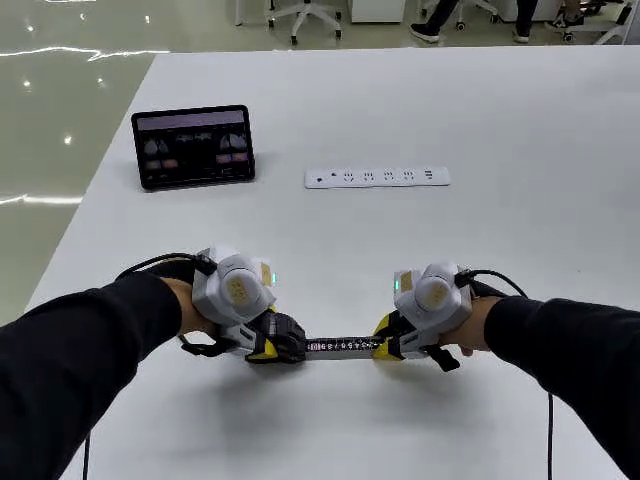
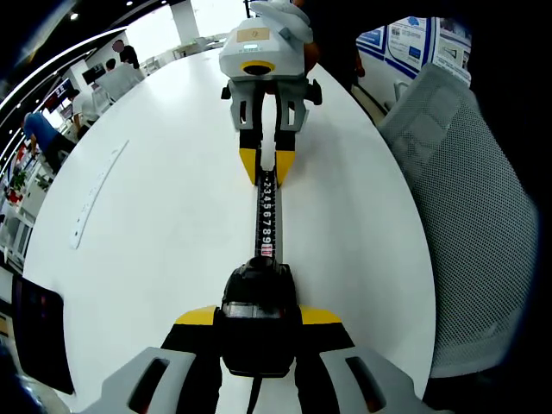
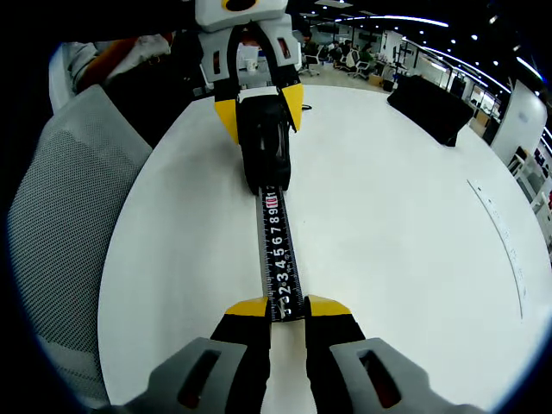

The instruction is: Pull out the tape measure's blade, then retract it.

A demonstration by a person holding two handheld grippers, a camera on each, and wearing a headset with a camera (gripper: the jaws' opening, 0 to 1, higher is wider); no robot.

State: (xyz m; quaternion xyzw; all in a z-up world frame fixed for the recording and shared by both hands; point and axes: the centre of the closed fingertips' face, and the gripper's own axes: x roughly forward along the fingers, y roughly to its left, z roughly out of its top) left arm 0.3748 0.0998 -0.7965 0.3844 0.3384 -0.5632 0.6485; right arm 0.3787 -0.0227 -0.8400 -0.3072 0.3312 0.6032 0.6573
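Observation:
A black tape measure case (image 1: 283, 338) rests on the white table (image 1: 400, 110) near its front edge. My left gripper (image 1: 262, 347) is shut on the case (image 2: 256, 315). A short length of the blade (image 1: 343, 345), with its printed numbers facing up, runs from the case to my right gripper (image 1: 385, 347). In the right gripper view the yellow-tipped fingers (image 3: 247, 310) pinch the blade's end (image 3: 282, 297), and the case (image 3: 265, 142) lies straight ahead between the left gripper's jaws. The left gripper view has the blade (image 2: 266, 216) leading away to the right gripper (image 2: 267, 164).
A dark tablet (image 1: 193, 146) stands propped at the back left of the table. A white power strip (image 1: 377, 177) lies flat at mid table. A grey mesh chair back (image 2: 470, 216) is beside the table's edge. Office chairs and people are far behind.

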